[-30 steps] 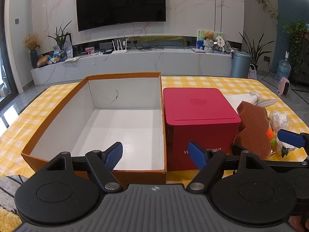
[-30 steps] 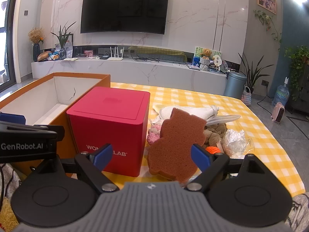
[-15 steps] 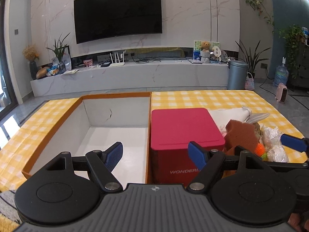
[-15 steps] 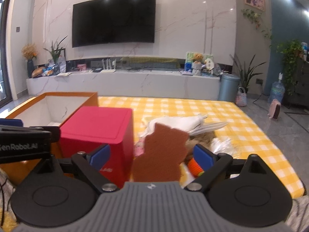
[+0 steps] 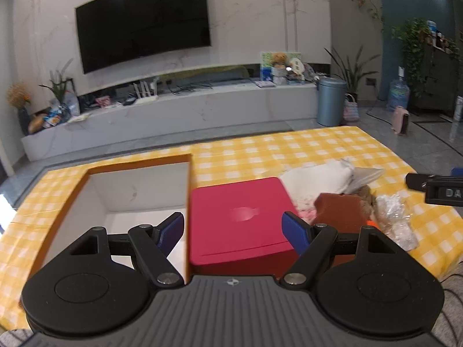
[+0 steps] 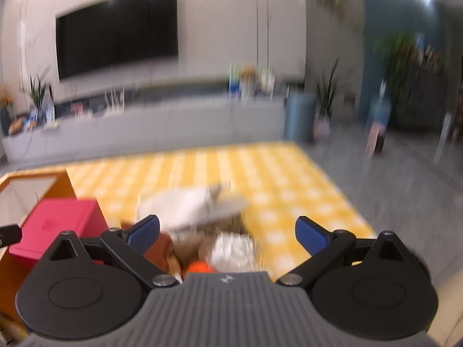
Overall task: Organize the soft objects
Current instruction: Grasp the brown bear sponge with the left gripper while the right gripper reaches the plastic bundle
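A heap of soft things lies on the yellow checked tablecloth [image 5: 303,150]: a brown bear-shaped sponge [image 5: 338,211], a white cloth [image 5: 318,179], a crinkled clear bag [image 5: 396,217], a small orange item [image 6: 198,267]. My left gripper [image 5: 233,230] is open and empty above the red box [image 5: 240,219]. My right gripper [image 6: 227,232] is open and empty above the heap; its view is blurred. The right gripper also shows at the left wrist view's right edge [image 5: 434,186].
An open orange cardboard box [image 5: 139,190] with a white inside stands left of the red box, touching it. The table's right edge [image 6: 341,190] drops to a grey floor. A TV wall and a long low cabinet stand behind.
Both grippers have risen and pulled back, now looking down on the table from higher. The right gripper has swung to the right over the heap. Both stay open.
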